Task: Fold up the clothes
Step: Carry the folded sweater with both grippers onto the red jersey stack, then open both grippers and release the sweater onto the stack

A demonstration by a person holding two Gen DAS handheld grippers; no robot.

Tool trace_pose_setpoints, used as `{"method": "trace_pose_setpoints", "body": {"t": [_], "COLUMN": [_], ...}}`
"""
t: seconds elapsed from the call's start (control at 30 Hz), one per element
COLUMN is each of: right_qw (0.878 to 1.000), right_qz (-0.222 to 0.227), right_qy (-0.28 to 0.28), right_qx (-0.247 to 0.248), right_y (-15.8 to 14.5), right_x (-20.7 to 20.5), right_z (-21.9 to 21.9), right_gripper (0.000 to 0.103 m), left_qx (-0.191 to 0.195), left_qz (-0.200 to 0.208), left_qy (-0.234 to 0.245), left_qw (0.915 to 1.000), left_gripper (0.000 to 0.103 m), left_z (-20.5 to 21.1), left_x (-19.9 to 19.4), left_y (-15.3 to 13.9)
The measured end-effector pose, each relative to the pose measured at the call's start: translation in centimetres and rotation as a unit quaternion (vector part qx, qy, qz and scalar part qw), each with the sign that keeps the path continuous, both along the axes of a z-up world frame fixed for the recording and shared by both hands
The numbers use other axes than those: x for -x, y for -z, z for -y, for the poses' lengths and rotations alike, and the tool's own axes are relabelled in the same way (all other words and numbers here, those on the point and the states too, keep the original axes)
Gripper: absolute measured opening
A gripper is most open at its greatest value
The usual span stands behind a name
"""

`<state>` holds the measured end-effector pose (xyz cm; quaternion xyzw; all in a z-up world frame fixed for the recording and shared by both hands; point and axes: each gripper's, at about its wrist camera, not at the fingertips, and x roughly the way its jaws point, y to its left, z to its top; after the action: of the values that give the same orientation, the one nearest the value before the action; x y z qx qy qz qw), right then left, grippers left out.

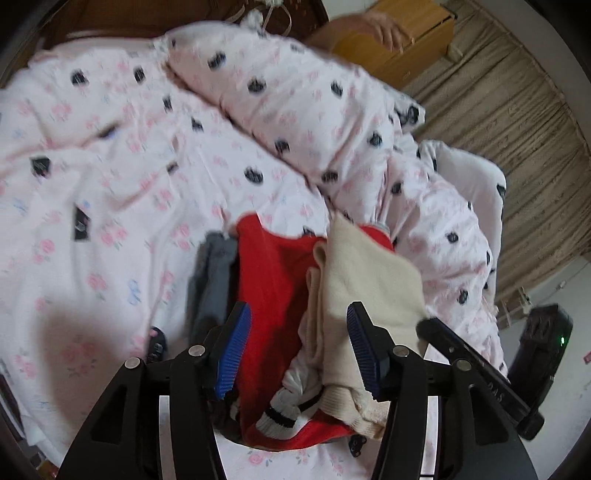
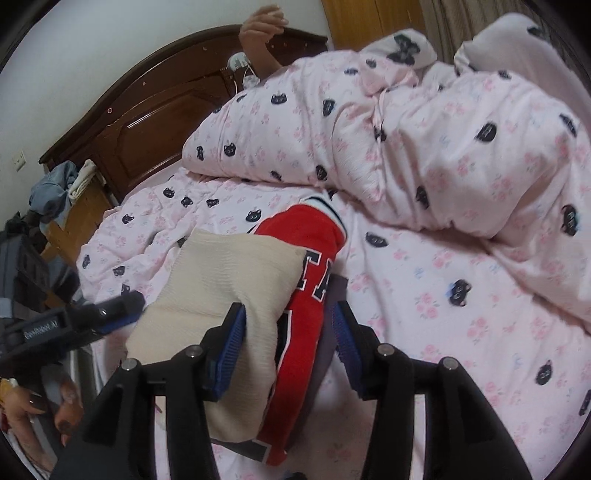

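A stack of clothes lies on the bed: a folded cream sweater (image 1: 369,280) on top of a red jersey (image 1: 273,280) with white and black trim, beside a grey garment (image 1: 212,280). My left gripper (image 1: 297,343) is open, its blue-padded fingers straddling the red jersey and the cream sweater's edge. In the right wrist view the cream sweater (image 2: 221,288) lies on the red jersey (image 2: 310,295) with black letters. My right gripper (image 2: 286,339) is open around the stack's near end. The other gripper (image 2: 92,321) shows at the left.
A pink floral sheet (image 1: 110,206) with black cat faces covers the bed, and a bunched duvet (image 2: 424,147) lies behind the stack. A dark wooden headboard (image 2: 147,122) and a person's hand (image 2: 262,29) are at the back. A wooden cabinet (image 1: 406,48) and beige curtain (image 1: 517,122) stand beyond.
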<state>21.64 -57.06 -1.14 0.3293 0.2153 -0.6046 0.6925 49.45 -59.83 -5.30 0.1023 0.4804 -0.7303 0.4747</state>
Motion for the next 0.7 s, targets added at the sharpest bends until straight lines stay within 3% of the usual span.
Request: {"method": "trace_pose_setpoints", "body": {"t": [0.23, 0.33, 0.47, 0.7], "right_qw": [1.0, 1.0, 1.0, 1.0], "right_qz": [0.009, 0.012, 0.012, 0.003], "right_qy": [-0.015, -0.012, -0.005, 0.009], "right_qx": [0.006, 0.005, -0.002, -0.015], "right_y": [-0.2, 0.2, 0.6, 0.5], "right_x": [-0.4, -0.5, -0.7, -1.1], "right_z": [-2.6, -3.9, -5.8, -8.7], "right_gripper": [0.05, 0.067, 0.074, 0.083], "left_qx": [0.017, 0.03, 0.05, 0.07], "left_qz": [0.096, 0.14, 0.197, 0.287], "left_qy": [0.013, 0.011, 0.014, 0.018], "left_qw": [0.9951, 0.9897, 0.9791, 0.9552], "left_gripper": [0.049, 0.05, 0.059, 0.059], "left_z": [-1.9, -3.2, -5.2, -8.4], "left_x": [2.2, 3.1, 4.3, 5.7], "left_y": [-1.1, -1.6, -2.8, -4.1]}}
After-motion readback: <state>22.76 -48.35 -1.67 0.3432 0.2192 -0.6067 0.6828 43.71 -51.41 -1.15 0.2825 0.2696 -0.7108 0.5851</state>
